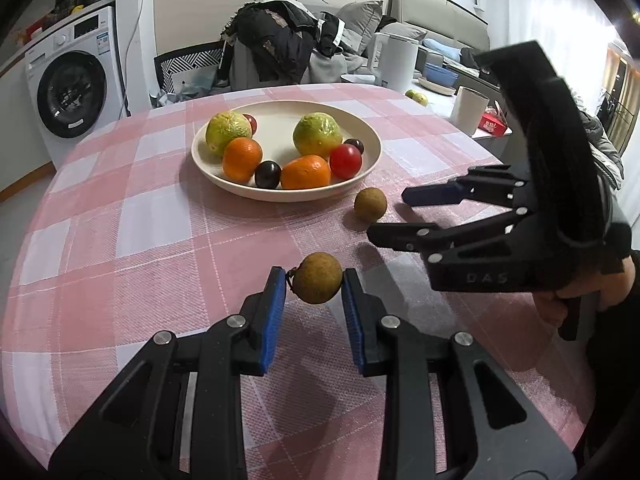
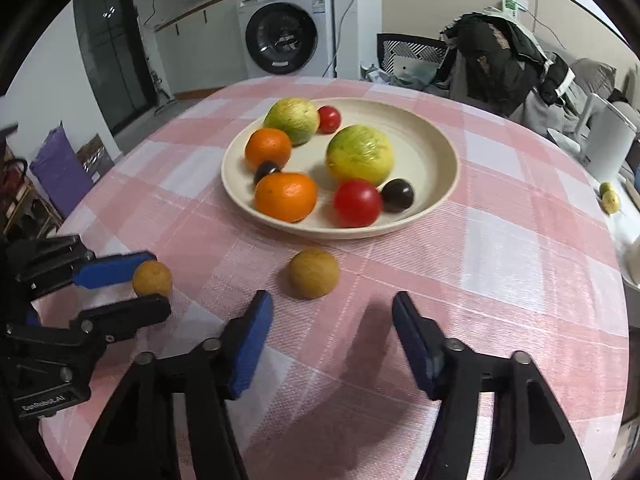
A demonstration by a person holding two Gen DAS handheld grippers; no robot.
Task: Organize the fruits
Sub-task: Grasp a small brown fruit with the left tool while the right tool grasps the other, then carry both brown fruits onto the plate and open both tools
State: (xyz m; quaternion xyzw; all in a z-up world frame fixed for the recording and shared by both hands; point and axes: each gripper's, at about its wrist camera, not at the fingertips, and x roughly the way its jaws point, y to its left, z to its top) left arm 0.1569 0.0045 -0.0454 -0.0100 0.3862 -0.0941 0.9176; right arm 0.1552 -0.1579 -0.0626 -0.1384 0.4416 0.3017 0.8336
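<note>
Surface: round table [image 1: 120,216] under a pink-and-white checked cloth, filling the middle and lower part of both views.
Plate: cream plate [image 1: 372,140] at centre frame on the cloth, holding two green-yellow fruits, two oranges, red and dark small fruits.
Held fruit: small brown fruit [image 1: 317,282], round and rough-skinned, low centre in the left wrist view, pinched between the blue pads [image 1: 273,320] of the left gripper [image 1: 314,284]; seen again at lower left of the right wrist view [image 2: 152,278].
Left tool: closed on that brown fruit, which touches both pads.
Loose fruit: second brown fruit [image 2: 314,274] lies on the cloth just below the plate's near rim, not touching it [image 1: 370,204].
Right tool: right gripper [image 2: 332,312] has its fingers spread wide, nothing between them, the loose fruit just beyond its tips; in the left wrist view it enters from the right edge [image 1: 394,216].
Room: white washing machine [image 1: 76,80] at upper left of the left wrist view, a chair heaped with dark clothes [image 1: 276,36] at top centre, a white kettle [image 1: 394,60] and a grey sofa [image 1: 440,12] at upper right.
</note>
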